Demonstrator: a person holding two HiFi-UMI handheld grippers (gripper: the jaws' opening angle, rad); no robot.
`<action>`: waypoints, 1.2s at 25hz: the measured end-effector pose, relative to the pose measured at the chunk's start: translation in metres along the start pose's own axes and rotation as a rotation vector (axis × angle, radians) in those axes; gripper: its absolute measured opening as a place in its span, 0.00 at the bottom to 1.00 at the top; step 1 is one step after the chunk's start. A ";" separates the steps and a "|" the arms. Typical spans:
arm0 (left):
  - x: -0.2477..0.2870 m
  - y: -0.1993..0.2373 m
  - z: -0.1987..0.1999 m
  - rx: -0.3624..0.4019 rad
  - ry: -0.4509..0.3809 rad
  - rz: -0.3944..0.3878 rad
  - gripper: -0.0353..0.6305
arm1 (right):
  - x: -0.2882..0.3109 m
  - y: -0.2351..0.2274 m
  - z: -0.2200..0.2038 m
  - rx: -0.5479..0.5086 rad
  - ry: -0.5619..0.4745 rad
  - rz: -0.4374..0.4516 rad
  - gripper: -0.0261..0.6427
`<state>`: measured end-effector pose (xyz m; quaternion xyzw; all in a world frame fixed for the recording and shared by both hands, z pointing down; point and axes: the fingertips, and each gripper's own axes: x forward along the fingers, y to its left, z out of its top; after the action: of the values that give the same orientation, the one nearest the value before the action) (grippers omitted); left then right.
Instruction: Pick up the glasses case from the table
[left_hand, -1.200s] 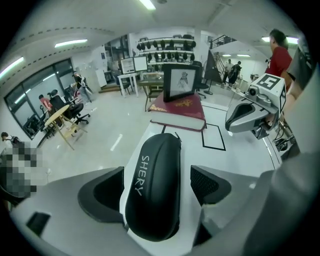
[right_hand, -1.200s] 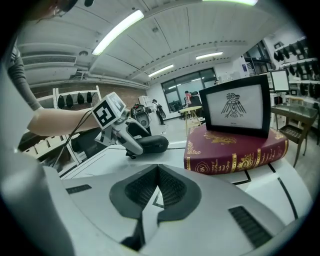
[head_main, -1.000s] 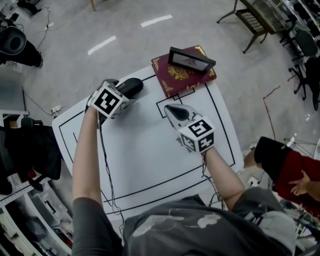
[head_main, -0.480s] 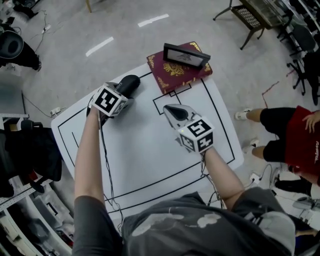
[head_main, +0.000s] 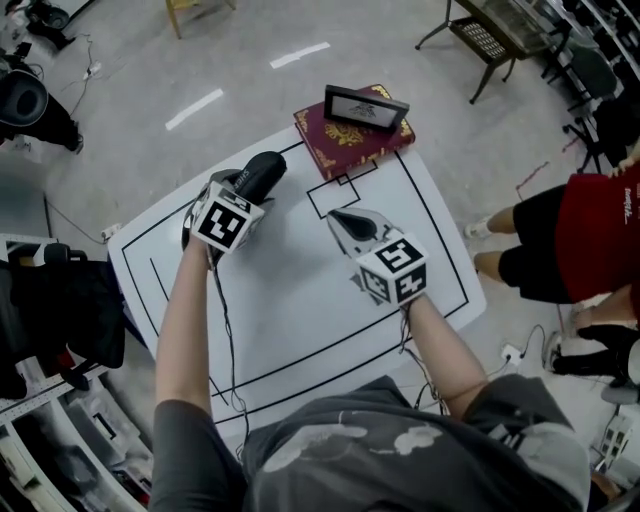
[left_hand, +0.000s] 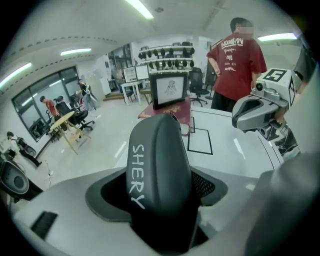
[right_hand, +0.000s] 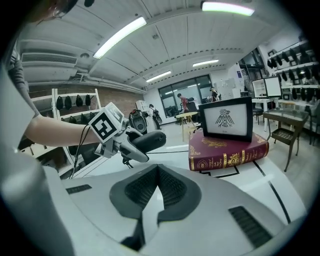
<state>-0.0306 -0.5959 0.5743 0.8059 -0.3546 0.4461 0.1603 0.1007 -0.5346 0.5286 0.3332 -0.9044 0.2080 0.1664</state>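
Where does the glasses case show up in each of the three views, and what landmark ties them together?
Head view: case upper left.
Left gripper view: centre, large, white lettering on it.
Right gripper view: left of centre, a dark oval.
Shared landmark: red book with a frame on it, beyond the case.

Glasses case (head_main: 262, 172): black, oblong, white "SHERY" lettering; between closing left gripper (head_main: 247, 183) jaws, left of red book (head_main: 345, 140).

Bright, even light from ceiling strip lights (right_hand: 120, 36); sharp, edges fisheye-bent.
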 end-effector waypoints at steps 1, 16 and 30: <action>-0.009 -0.001 0.001 -0.015 -0.025 0.014 0.56 | -0.004 0.005 0.001 -0.004 -0.003 -0.003 0.04; -0.176 -0.051 -0.035 -0.132 -0.313 0.039 0.57 | -0.068 0.132 0.017 -0.096 -0.079 -0.058 0.04; -0.283 -0.120 -0.151 -0.099 -0.443 0.020 0.57 | -0.111 0.260 -0.027 -0.149 -0.126 -0.162 0.04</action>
<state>-0.1352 -0.3044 0.4286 0.8717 -0.4108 0.2419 0.1135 0.0106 -0.2822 0.4342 0.4041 -0.8962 0.1046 0.1501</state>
